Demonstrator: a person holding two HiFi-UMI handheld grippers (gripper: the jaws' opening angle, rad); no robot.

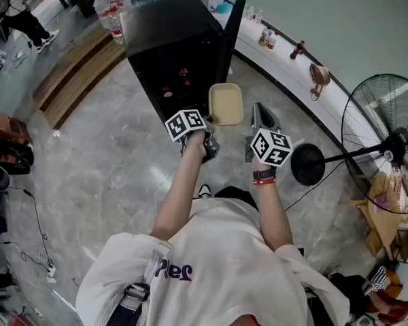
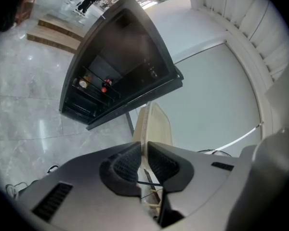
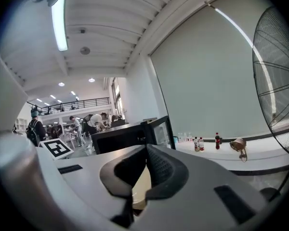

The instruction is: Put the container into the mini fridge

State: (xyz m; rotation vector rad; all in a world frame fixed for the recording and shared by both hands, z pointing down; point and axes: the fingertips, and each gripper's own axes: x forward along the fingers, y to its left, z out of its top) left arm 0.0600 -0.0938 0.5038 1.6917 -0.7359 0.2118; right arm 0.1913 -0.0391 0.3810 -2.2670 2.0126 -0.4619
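Observation:
A shallow beige container (image 1: pixel 226 104) hangs in the air in front of the open black mini fridge (image 1: pixel 177 53). My left gripper (image 1: pixel 209 122) is shut on its near left rim. In the left gripper view the container (image 2: pixel 154 121) stands edge-on, pinched between the pads of the left gripper (image 2: pixel 145 147), with the fridge (image 2: pixel 115 61) beyond it. Small bottles (image 1: pixel 182 75) sit on a shelf inside. To the right of the container, my right gripper (image 1: pixel 260 114) is shut and holds nothing. Its view shows the right gripper (image 3: pixel 145 150) with tips together, the container (image 3: pixel 140 186) behind them and the fridge (image 3: pixel 125 136) past that.
The fridge door (image 1: pixel 231 29) stands open at the right of the cabinet. A curved white ledge (image 1: pixel 285 66) with bottles runs behind. A black standing fan (image 1: pixel 387 148) is at the right. Wooden steps (image 1: pixel 75 73) lie to the left on the marble floor.

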